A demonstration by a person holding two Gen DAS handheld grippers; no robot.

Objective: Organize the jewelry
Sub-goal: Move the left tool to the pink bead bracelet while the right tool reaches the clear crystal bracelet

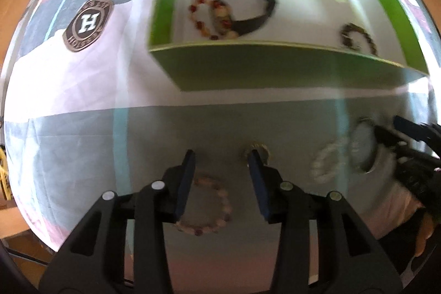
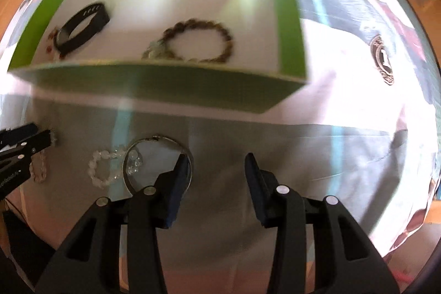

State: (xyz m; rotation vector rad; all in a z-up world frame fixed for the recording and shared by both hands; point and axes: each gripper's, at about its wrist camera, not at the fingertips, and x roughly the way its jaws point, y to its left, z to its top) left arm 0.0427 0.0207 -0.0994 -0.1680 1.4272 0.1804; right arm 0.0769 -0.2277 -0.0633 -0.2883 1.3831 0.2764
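Pink bead bracelet (image 1: 209,207) under the spread left gripper (image 1: 222,160): sorting about half done.

Four or five pieces lie in the green tray (image 1: 248,68); bangle (image 2: 158,164) (by the empty, parted right gripper (image 2: 215,164)), clear bead bracelet (image 2: 106,167) and a small ring (image 1: 261,149) remain on the cloth (image 1: 82,101) near its front edge. Its badge (image 1: 87,24) shows "H"; other lettering is illegible.

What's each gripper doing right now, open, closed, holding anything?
Left gripper: open, empty, above the pink bead bracelet.
Right gripper: open, empty, its left finger by the silver bangle.
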